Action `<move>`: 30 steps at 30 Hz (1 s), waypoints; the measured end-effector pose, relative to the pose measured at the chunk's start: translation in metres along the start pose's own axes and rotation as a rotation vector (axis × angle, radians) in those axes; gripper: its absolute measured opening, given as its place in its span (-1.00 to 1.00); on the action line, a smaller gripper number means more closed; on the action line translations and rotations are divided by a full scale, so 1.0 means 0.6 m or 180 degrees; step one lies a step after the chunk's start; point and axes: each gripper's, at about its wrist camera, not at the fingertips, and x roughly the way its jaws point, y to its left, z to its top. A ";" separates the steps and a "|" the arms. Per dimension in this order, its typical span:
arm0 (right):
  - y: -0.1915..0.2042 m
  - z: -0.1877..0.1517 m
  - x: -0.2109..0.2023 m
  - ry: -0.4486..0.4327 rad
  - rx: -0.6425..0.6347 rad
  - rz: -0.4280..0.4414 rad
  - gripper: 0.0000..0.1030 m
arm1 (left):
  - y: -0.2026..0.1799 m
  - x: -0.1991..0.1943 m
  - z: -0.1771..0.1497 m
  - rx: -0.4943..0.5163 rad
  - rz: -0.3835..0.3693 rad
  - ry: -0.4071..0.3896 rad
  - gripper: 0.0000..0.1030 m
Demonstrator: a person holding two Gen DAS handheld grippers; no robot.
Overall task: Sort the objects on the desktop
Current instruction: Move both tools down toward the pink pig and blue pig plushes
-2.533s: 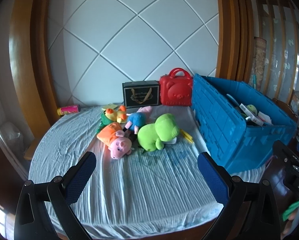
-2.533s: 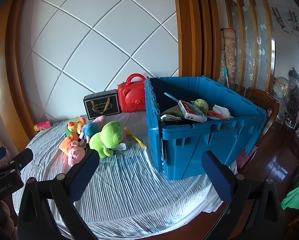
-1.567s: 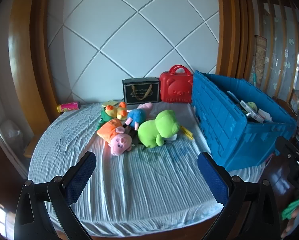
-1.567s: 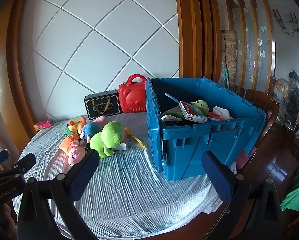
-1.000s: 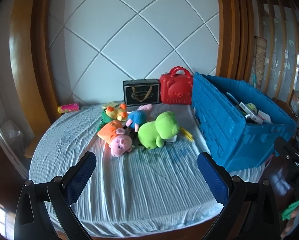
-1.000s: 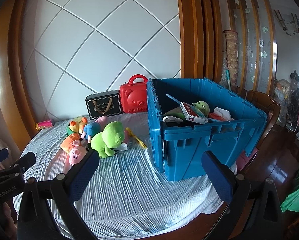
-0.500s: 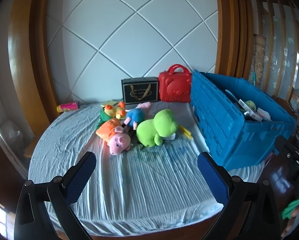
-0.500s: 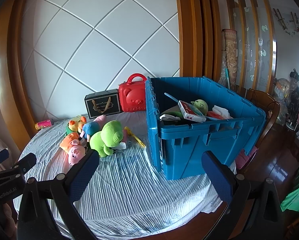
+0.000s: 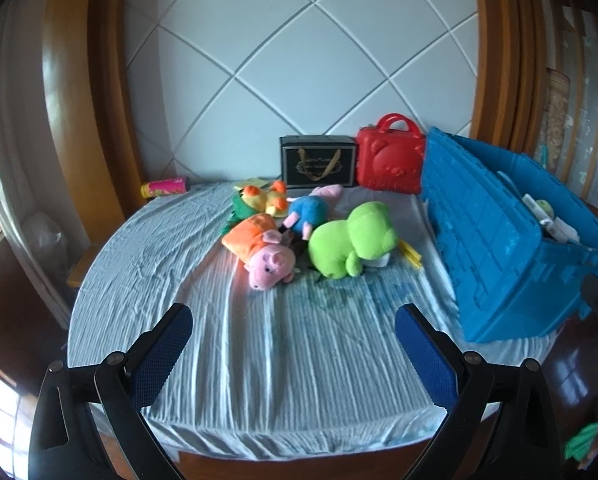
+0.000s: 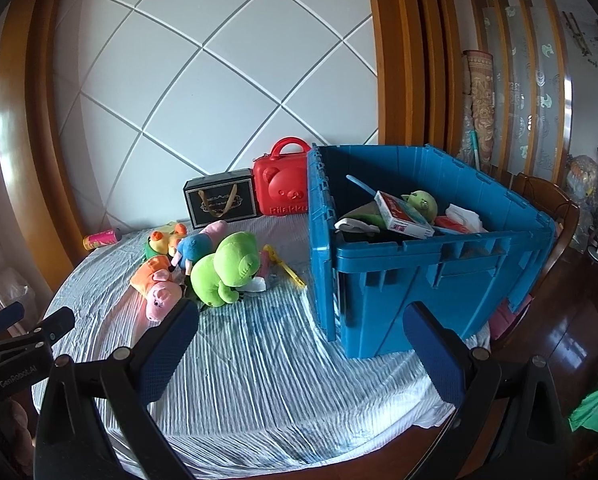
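A pile of plush toys lies mid-table: a green frog (image 9: pixel 351 240) (image 10: pixel 227 264), a pink pig in orange (image 9: pixel 263 252) (image 10: pixel 157 284), a blue-bodied pig (image 9: pixel 311 210) and a yellow duck (image 9: pixel 261 200). A blue crate (image 9: pixel 499 240) (image 10: pixel 419 248) at the right holds several items. My left gripper (image 9: pixel 293 350) is open and empty near the table's front edge, short of the toys. My right gripper (image 10: pixel 301 346) is open and empty in front of the crate.
A black gift box (image 9: pixel 318 161) and a red bear case (image 9: pixel 391 164) stand at the back by the wall. A pink can (image 9: pixel 165 187) lies at the back left. A yellow strip (image 9: pixel 411 254) lies beside the frog. A wooden chair (image 10: pixel 547 208) stands behind the crate.
Both views sway slightly; the left gripper has drifted a little nearer the toys. Nothing on the table has moved and both grippers stay open.
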 end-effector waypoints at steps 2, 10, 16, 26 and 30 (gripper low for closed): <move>0.012 -0.008 0.030 -0.0010 -0.0035 0.0152 1.00 | 0.032 0.032 -0.011 -0.0100 0.0167 0.0109 1.00; 0.142 -0.038 0.219 0.0544 -0.0228 0.0669 1.00 | 0.147 0.211 -0.021 -0.0393 0.0471 0.0654 0.99; 0.265 -0.035 0.377 0.0873 -0.0435 0.0723 1.00 | 0.184 0.383 0.022 -0.0225 0.0410 0.0894 0.99; 0.271 -0.015 0.563 0.1283 -0.0178 0.0142 1.00 | 0.127 0.581 0.076 0.0110 -0.0072 0.1236 0.96; 0.286 -0.003 0.598 0.1326 -0.0218 0.0314 1.00 | 0.139 0.623 0.076 0.0030 0.0056 0.1306 0.93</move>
